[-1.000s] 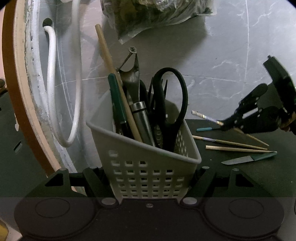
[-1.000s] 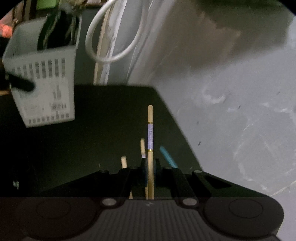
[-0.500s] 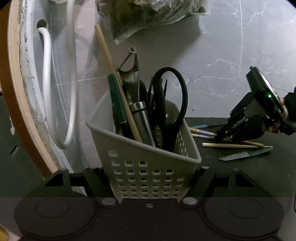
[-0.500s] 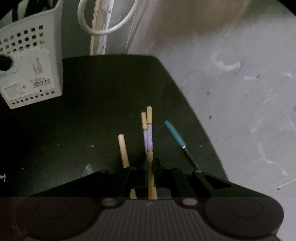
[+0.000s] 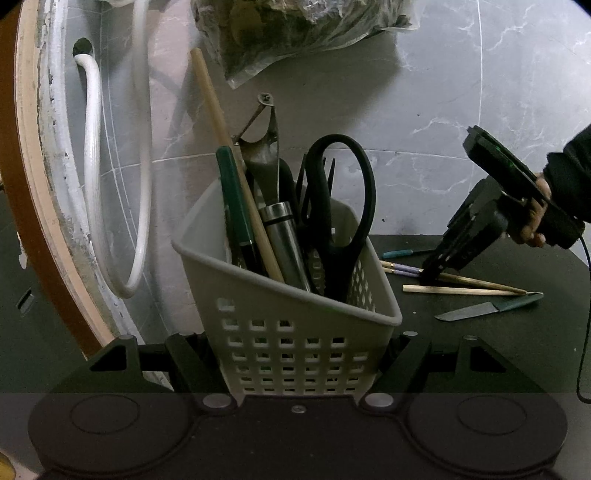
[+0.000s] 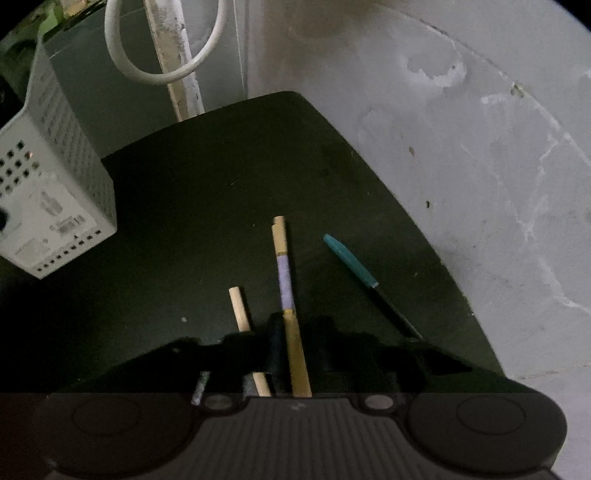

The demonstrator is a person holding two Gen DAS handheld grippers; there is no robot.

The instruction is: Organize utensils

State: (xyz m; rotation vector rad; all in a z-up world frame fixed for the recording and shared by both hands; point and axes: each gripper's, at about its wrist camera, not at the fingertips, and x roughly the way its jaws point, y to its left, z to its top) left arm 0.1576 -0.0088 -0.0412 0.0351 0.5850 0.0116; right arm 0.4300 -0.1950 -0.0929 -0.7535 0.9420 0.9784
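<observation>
The left gripper [image 5: 295,365] is clamped on the lower walls of a white perforated basket [image 5: 295,343], its two jaws pressed against the basket's sides, holding it upright at the near edge of a dark table [image 5: 480,343]. Crowded inside the basket, straight ahead of that gripper, are black-handled scissors [image 5: 343,206], a green-handled tool [image 5: 236,206], a long wooden stick [image 5: 236,166], a steel-handled utensil [image 5: 282,243] and a metal peeler [image 5: 264,147] rising above the rim. Off to this gripper's right, the right gripper [image 5: 430,266], carried by a hand [image 5: 535,218] in a dark sleeve, points steeply down at the tabletop. Its jaws are opening, with a purple-banded chopstick [image 6: 286,280] lying between them on the table, the pads no longer pressing it. A second chopstick lies right against the first; only its end shows beyond it. Just left of the right gripper's fingers lies a plain wooden chopstick [image 6: 240,310]; just to their right lies a teal-handled tool [image 6: 349,262]. A small knife [image 5: 487,308] with a greenish handle rests near the sticks, on the side toward the left gripper. From the right gripper, the basket stands well away to the upper left. Beyond the table are a grey marbled floor [image 5: 443,110], a white hose [image 5: 96,184] and a clear bag [image 5: 295,33].
</observation>
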